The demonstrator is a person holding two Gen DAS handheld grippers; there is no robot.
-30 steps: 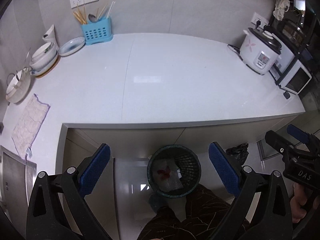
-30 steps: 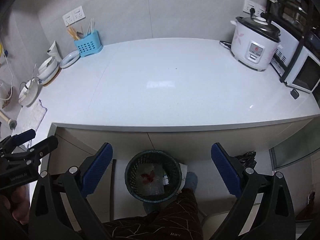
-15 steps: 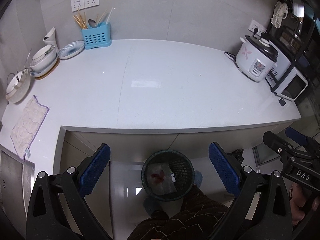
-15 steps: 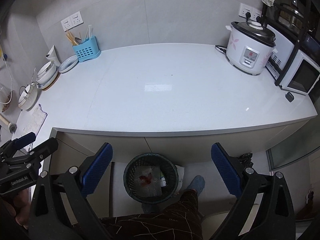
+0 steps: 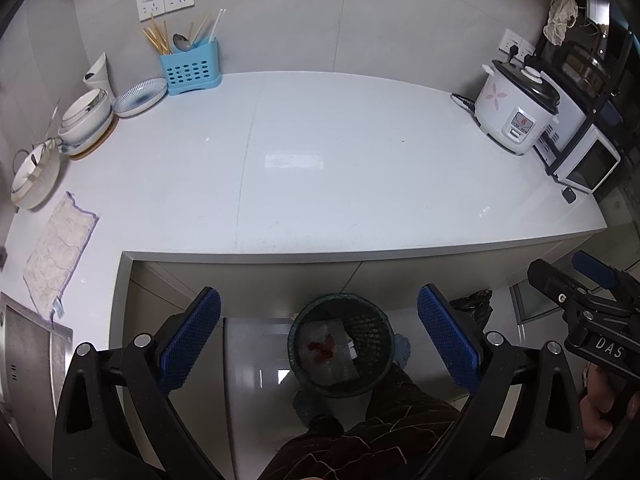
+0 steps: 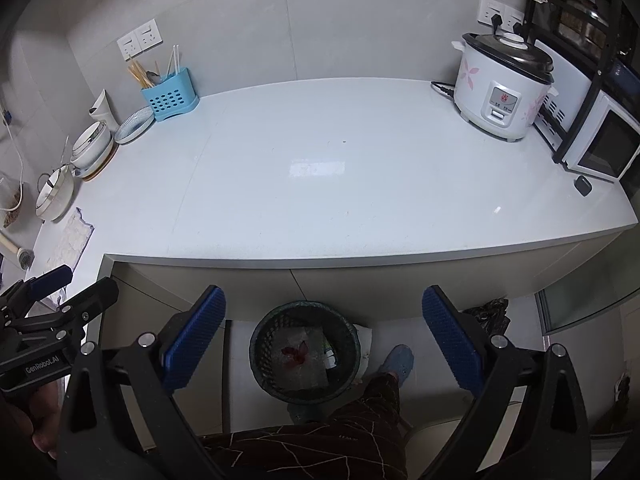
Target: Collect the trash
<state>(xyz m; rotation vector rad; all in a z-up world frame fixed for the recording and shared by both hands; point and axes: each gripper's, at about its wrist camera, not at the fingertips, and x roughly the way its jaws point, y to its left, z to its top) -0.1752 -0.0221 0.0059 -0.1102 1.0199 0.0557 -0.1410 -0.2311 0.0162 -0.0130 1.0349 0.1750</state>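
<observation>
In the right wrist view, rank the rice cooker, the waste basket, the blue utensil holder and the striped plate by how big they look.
Largest to smallest:
1. waste basket and rice cooker, too alike in the picture to separate, and at different distances from the camera
2. blue utensil holder
3. striped plate

We found the tabletop (image 5: 360,168) bare across its middle. At its back left corner stood a cutlery holder (image 5: 190,68), with a plate (image 5: 140,97) just left of it and stacked bowls (image 5: 86,120) nearer along the left edge. A cloth (image 5: 58,248) lay on the left wing, before a pot lid (image 5: 34,178). A rice cooker (image 5: 516,108) sat at the back right, a microwave (image 5: 588,160) beside it. On the floor before the tabletop stood a bin (image 5: 340,344) with trash (image 5: 326,350) in it.
</observation>
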